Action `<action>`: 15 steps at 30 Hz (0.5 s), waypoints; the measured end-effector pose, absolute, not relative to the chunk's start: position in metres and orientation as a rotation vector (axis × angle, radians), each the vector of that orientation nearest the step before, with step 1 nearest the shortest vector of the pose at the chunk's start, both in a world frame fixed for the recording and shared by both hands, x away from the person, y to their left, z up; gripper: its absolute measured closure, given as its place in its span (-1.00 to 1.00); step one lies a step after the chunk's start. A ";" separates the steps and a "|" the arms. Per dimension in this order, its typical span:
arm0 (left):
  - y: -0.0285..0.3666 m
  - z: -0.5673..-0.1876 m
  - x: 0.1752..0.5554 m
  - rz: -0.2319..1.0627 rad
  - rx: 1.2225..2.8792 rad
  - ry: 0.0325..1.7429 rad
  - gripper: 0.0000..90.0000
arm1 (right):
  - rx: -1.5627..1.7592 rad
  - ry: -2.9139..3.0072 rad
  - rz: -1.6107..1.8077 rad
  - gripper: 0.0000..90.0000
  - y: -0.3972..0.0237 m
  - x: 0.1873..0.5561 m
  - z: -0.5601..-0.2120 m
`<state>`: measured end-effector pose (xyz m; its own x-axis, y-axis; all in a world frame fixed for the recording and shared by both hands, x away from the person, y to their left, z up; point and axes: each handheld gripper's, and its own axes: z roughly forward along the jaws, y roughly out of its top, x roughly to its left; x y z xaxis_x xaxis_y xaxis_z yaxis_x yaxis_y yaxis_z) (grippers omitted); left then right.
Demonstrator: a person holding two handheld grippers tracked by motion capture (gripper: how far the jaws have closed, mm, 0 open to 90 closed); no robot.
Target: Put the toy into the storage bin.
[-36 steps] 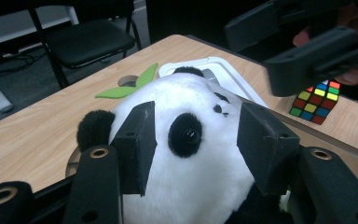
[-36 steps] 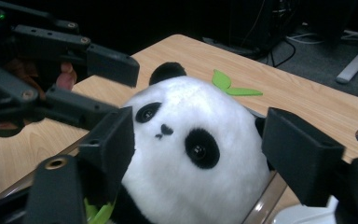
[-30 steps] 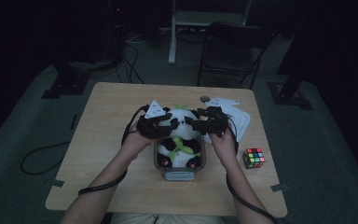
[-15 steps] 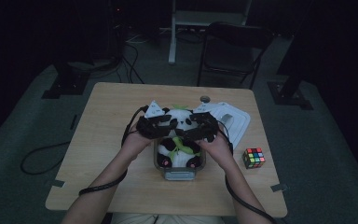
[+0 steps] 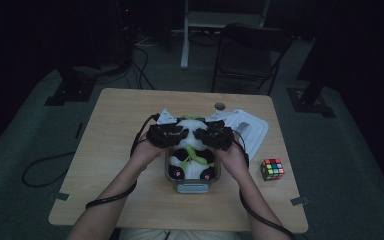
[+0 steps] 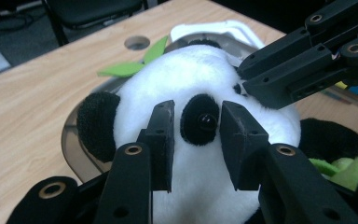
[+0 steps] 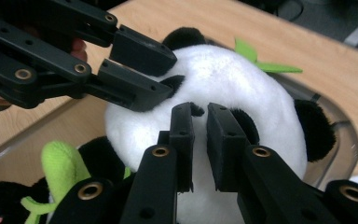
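Left gripper (image 5: 172,136) has its jaws on either side of the plush panda's (image 6: 205,88) eye patch, and they've just been closing, pads pressing into the white fur. Right gripper (image 7: 199,135) comes in from the other side of the head; its jaws just snapped nearly together, pinching a bit of fur by the other eye. The panda sits in a clear container (image 5: 192,186) around the middle of the table (image 5: 130,110), toward the near edge. A Rubik's cube (image 5: 272,169) sits near the right edge, with a white lid (image 5: 252,127) behind the container.
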<state>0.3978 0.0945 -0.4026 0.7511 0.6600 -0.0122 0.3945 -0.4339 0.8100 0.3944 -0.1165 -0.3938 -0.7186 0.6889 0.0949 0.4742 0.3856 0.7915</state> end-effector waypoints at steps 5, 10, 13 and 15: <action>0.089 -0.410 0.403 0.390 2.139 0.821 0.49 | 1.062 2.440 1.136 0.85 -0.109 0.401 -0.403; 0.087 -0.409 0.403 0.399 2.149 0.822 0.49 | 1.048 2.445 1.070 0.88 -0.103 0.402 -0.404; 0.089 -0.409 0.403 0.392 2.134 0.820 0.47 | 1.060 2.452 1.114 0.86 -0.108 0.404 -0.404; 0.090 -0.409 0.403 0.383 2.123 0.819 0.45 | 1.075 2.445 1.152 0.82 -0.111 0.403 -0.403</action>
